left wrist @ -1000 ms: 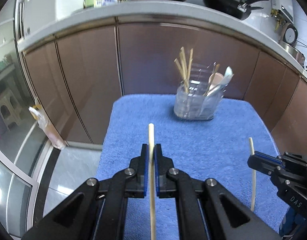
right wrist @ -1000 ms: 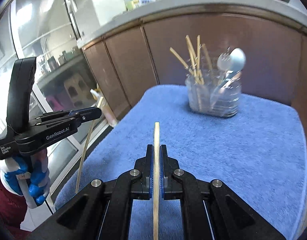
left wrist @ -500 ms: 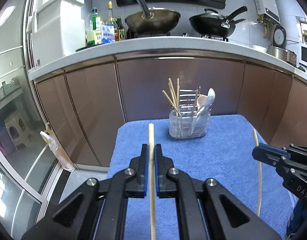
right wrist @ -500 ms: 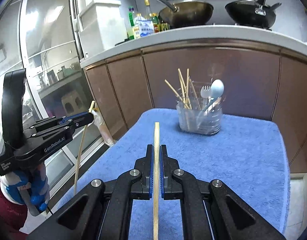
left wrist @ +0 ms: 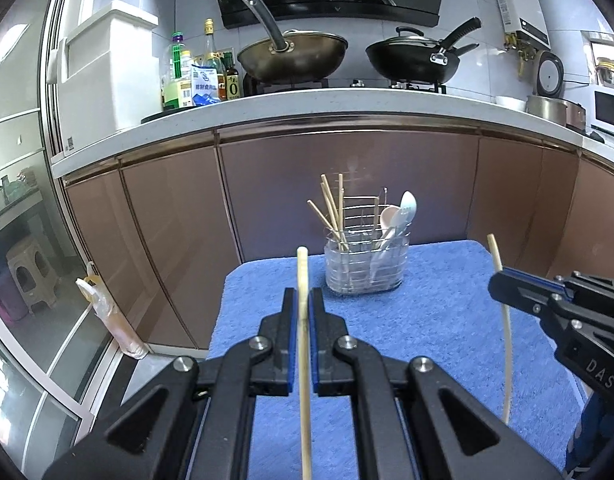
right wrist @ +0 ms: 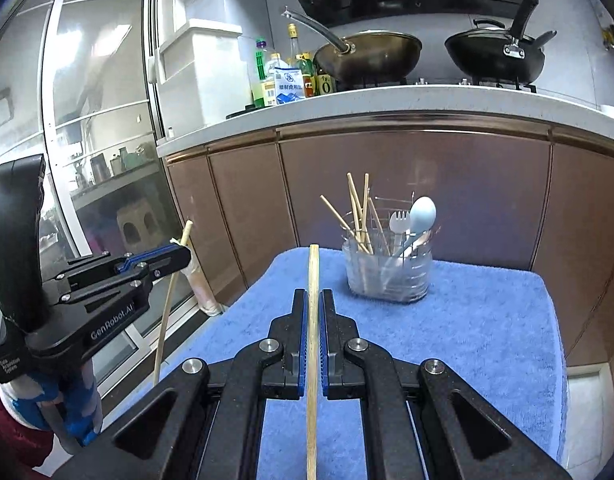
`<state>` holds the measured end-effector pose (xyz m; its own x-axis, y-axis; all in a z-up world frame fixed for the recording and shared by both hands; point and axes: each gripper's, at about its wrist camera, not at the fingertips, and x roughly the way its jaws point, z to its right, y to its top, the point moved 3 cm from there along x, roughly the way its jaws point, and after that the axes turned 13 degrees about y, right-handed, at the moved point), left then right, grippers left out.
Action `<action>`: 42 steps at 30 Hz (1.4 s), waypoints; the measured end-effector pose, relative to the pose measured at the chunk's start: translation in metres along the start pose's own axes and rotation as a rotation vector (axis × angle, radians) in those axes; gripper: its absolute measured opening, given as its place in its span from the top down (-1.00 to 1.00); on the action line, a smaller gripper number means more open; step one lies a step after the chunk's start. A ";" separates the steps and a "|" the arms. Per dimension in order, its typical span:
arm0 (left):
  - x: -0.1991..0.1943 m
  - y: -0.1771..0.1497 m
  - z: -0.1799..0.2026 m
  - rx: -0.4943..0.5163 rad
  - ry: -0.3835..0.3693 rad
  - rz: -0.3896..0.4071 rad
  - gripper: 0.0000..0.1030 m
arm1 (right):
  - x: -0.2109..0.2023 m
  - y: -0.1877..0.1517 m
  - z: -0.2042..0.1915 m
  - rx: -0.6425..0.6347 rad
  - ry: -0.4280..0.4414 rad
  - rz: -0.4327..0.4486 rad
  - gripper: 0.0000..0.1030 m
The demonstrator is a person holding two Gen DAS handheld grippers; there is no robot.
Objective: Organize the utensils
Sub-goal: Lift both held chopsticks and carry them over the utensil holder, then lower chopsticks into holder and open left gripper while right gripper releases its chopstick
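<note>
My left gripper [left wrist: 303, 300] is shut on a pale wooden chopstick [left wrist: 303, 344] that sticks up between its blue pads. My right gripper [right wrist: 314, 300] is shut on a second chopstick [right wrist: 313, 352], also upright. Each gripper shows in the other's view: the right one [left wrist: 497, 284] at the right edge with its chopstick [left wrist: 505, 344], the left one [right wrist: 185, 254] at the left with its chopstick [right wrist: 167, 312]. Both hover above the near part of a blue towel [left wrist: 447, 320]. At the towel's far end stands a clear utensil holder [left wrist: 367, 264] with several chopsticks, spoons and a fork [right wrist: 397, 222].
Behind the towel runs a brown cabinet front [left wrist: 347, 176] under a white counter [left wrist: 307, 112] with two woks [left wrist: 293, 54] and bottles. A glass sliding door [left wrist: 27, 240] is at the left. A gloved hand [right wrist: 55, 408] holds the left gripper.
Both grippers rose and tilted upward while drawing back from the holder, which now looks smaller and farther. The counter top and woks came into view. Each keeps hold of its chopstick.
</note>
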<state>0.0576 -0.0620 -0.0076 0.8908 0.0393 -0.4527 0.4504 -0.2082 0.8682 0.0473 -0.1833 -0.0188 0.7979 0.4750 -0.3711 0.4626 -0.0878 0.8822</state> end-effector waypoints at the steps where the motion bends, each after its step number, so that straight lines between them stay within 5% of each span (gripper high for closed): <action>1: 0.003 0.001 0.002 0.001 -0.003 -0.001 0.91 | 0.001 0.001 0.001 -0.002 -0.001 0.002 0.90; 15: 0.049 0.022 0.018 -0.028 -0.049 -0.039 0.91 | 0.024 0.048 0.026 -0.023 0.018 0.068 0.90; 23: 0.071 0.095 -0.018 -0.248 -0.155 0.059 0.91 | 0.039 0.107 0.048 -0.052 0.028 0.161 0.90; 32: 0.121 0.165 -0.016 -0.416 -0.216 0.158 0.91 | 0.075 0.182 0.073 -0.093 0.028 0.342 0.89; 42: 0.198 0.171 0.023 -0.456 -0.193 0.189 0.91 | 0.128 0.179 0.130 -0.072 -0.041 0.397 0.90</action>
<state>0.3097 -0.1119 0.0462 0.9511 -0.1472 -0.2717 0.3018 0.2539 0.9189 0.2826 -0.2523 0.0541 0.9246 0.3809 -0.0074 0.0882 -0.1952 0.9768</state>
